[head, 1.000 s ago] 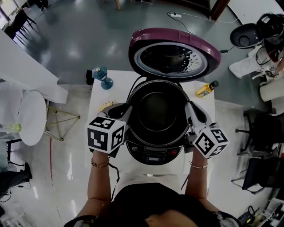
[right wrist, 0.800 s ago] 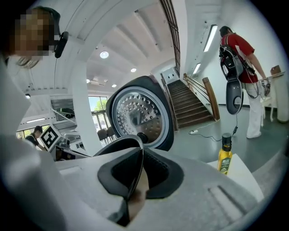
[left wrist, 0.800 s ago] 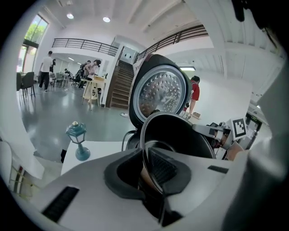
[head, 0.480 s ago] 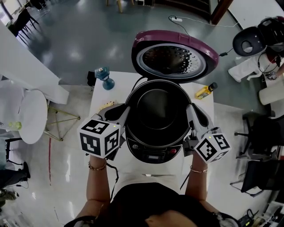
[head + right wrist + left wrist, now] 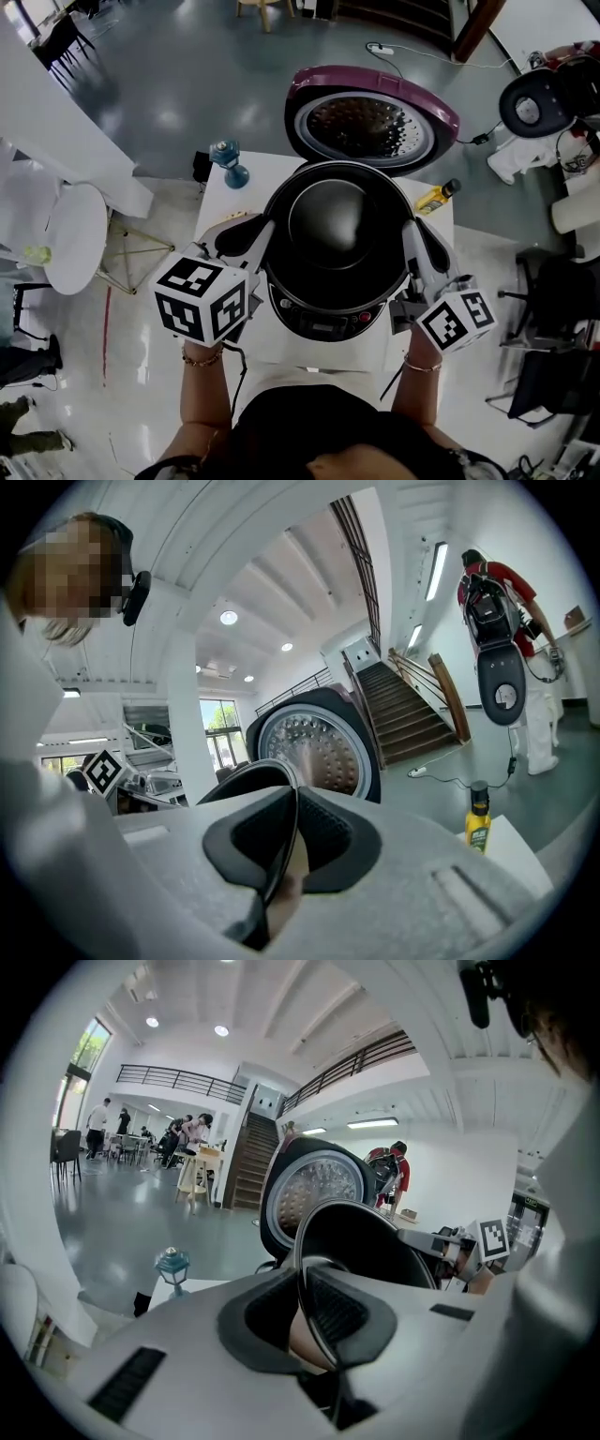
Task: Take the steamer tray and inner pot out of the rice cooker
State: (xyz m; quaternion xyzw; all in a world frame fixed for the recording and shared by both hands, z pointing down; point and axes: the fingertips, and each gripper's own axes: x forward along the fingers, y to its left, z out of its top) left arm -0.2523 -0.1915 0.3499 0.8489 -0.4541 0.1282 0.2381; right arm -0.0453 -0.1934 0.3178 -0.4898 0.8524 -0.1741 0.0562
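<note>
The left hand-held gripper (image 5: 262, 242) and right hand-held gripper (image 5: 411, 246) each clench the inner pot (image 5: 337, 223) rim, holding it partly above the rice cooker (image 5: 323, 325); the steamer tray isn't visible, perhaps already out

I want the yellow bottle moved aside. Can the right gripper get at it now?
Probably not yet: the right gripper is shut on the inner pot, which the left gripper grips too. Nothing else blocks the yellow bottle.

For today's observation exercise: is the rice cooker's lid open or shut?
Open. The lid is swung back behind the cooker, showing its perforated inner plate.
</note>
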